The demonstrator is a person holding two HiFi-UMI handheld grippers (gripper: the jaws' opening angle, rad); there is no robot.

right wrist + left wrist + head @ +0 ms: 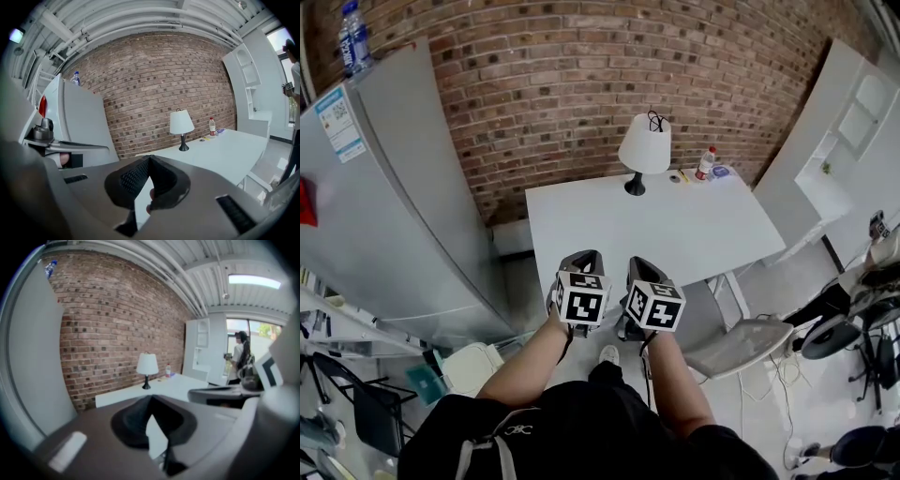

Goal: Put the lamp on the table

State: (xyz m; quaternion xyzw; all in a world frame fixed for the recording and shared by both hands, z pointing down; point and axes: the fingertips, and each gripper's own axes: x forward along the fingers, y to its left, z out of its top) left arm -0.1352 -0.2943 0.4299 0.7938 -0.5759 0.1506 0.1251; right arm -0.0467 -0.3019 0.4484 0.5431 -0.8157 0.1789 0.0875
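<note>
A white-shaded lamp (644,145) on a black foot stands upright at the far edge of the white table (675,234), close to the brick wall. It also shows in the left gripper view, lamp (147,365), and in the right gripper view, lamp (181,123). Both grippers are held side by side at the table's near edge, well short of the lamp. My left gripper (584,256) (151,397) is shut and holds nothing. My right gripper (639,265) (149,158) is shut too, with its jaw tips touching and nothing held.
A tall grey fridge (403,187) stands left of the table with a water bottle (353,37) on top. A small red-capped bottle (705,163) and small items sit behind the lamp. A grey chair (741,345) is at the near right, a white cabinet (853,131) beyond. A person (241,357) stands by the window.
</note>
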